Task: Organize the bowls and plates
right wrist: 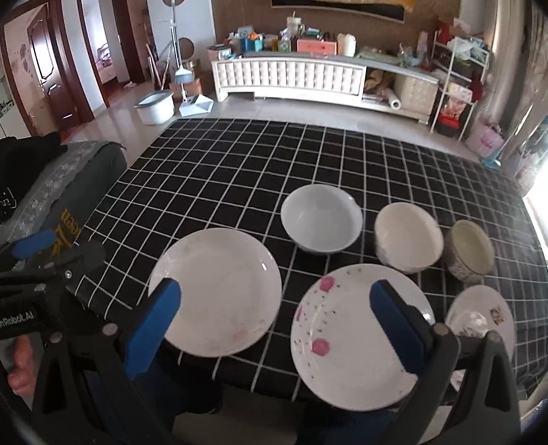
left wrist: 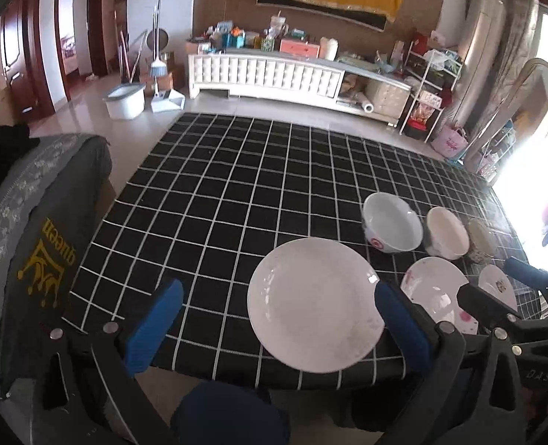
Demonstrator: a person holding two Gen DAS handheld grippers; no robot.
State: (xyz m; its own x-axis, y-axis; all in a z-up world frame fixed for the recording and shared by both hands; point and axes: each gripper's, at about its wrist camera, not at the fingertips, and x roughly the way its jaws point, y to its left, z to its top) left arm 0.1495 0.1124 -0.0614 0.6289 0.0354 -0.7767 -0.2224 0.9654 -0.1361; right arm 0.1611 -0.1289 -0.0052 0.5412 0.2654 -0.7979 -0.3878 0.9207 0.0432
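On the black checked table lie three plates in a front row: a large plain white plate, a pink-flowered plate and a small patterned plate. Behind them stand a white bowl, a cream bowl and a small patterned bowl. My left gripper is open above the near table edge, its fingers either side of the plain plate. My right gripper is open, hovering over the front plates.
A grey covered chair with a black garment stands at the table's left. The table's far half is bare cloth. The other gripper's black body shows at left in the right wrist view, with a hand below it.
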